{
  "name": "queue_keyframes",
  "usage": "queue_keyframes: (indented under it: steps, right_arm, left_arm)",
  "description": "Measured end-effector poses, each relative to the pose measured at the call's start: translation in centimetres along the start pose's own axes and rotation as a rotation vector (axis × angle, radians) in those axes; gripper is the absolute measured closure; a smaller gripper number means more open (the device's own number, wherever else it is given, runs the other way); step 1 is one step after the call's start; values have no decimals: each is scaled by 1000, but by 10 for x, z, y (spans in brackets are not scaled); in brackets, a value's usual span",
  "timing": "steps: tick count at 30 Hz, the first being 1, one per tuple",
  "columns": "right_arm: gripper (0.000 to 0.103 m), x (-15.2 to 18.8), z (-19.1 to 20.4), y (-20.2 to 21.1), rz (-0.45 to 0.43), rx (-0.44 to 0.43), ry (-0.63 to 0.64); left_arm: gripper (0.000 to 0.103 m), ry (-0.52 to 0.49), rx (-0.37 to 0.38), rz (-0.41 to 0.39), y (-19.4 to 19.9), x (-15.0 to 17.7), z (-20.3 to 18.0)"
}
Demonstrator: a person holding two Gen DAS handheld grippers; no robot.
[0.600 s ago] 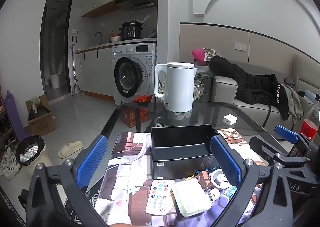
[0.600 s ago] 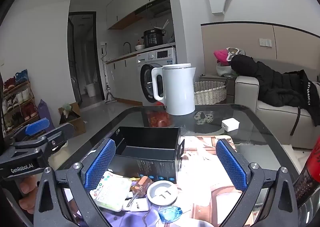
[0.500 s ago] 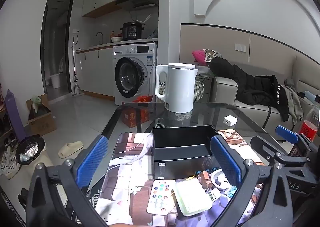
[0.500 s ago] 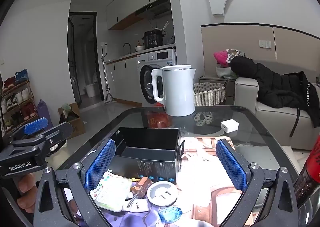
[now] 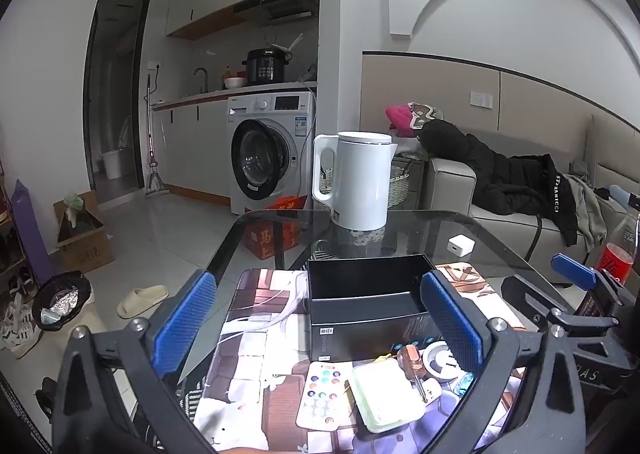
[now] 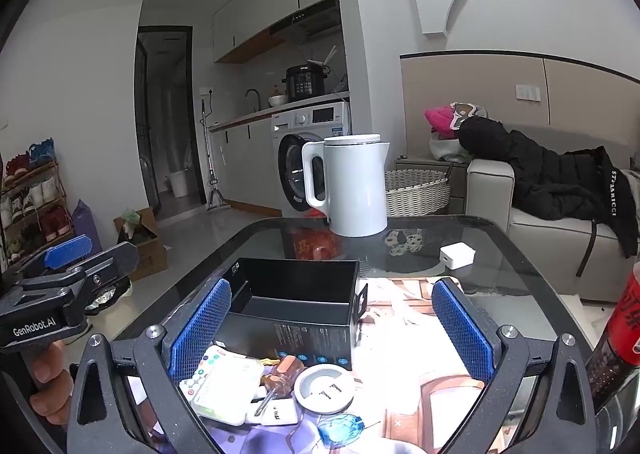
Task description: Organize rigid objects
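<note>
The glass table point(image 5: 460, 225) fills the lower half of both views, and its dark curved edge runs across the middle of each frame. A printed mat point(image 5: 256, 338) covers the near part, probably to keep small things from sliding on the glass.

The white kettle point(image 5: 360, 181) stands at the far edge, in the centre of the frame, well apart from the work. Below it, the black box point(image 5: 364, 294) sits open and empty on the mat. I judge it is the place where the small things should go, because its opening faces up and it is just behind them.

The left gripper point(image 5: 316, 324) and the right gripper point(image 6: 330, 328) both hover above the table with jaws spread wide, and nothing is between the pads. Each one frames the box.

The small things lie in a cluster just in front of the box, at the bottom centre: a remote with coloured buttons point(image 5: 322, 394), a pale flat case point(image 5: 386, 390) touching it, a screwdriver point(image 6: 282, 376) leaning over the case, a white ring-shaped piece point(image 6: 325, 382) and a blue gem-like item point(image 6: 340, 428).

A red bottle point(image 6: 624, 334) stands close at the right edge of the frame, so room there is tight. The mat at the left of the cluster is free.
</note>
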State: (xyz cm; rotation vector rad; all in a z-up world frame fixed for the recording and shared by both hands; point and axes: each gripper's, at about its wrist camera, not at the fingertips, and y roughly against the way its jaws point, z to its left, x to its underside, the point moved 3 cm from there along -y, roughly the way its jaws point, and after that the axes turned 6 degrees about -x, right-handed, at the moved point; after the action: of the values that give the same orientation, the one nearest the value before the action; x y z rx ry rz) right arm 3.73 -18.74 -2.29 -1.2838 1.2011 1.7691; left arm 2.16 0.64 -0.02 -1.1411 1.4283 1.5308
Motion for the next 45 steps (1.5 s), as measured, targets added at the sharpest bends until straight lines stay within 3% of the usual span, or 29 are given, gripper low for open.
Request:
queue_keyframes:
  steps: [45]
  right_arm:
    - [1, -2, -2, 3, -2, 24, 12]
  left_arm:
    - [0, 13, 5, 7, -2, 2, 0]
